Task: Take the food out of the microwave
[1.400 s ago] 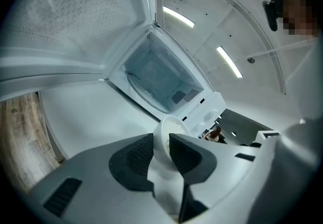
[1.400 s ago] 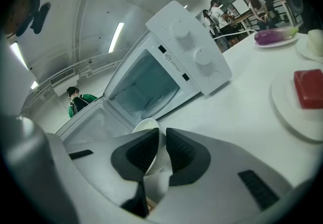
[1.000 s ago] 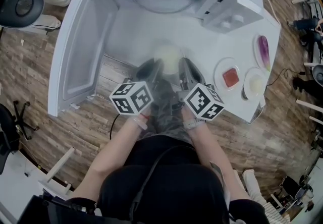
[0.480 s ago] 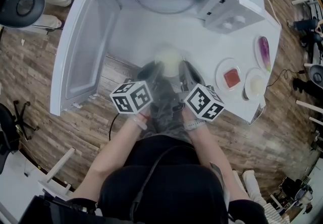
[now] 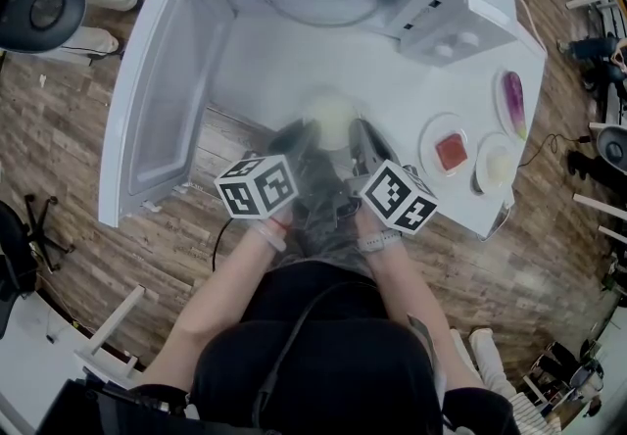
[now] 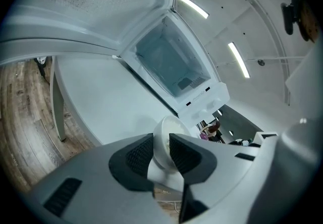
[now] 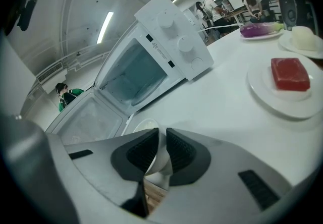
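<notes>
Before the microwave (image 5: 460,31), left gripper (image 6: 160,143) and right gripper (image 7: 161,141) tight on bowl (image 5: 329,117), perhaps rice-filled

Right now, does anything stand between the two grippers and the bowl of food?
Nothing does. The left gripper and the right gripper are each shut on the rim of the bowl, outside the open microwave.

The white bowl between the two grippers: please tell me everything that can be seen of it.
The white bowl is round, smooth and glossy, and looks ceramic. It holds something pale. Its mouth faces up. It is outside the open microwave, over the white table near the table's front edge; whether it rests on the table cannot be told. The left gripper and the right gripper each pinch its rim from opposite sides, with ribbed black fingers inside and outside the wall.
</notes>
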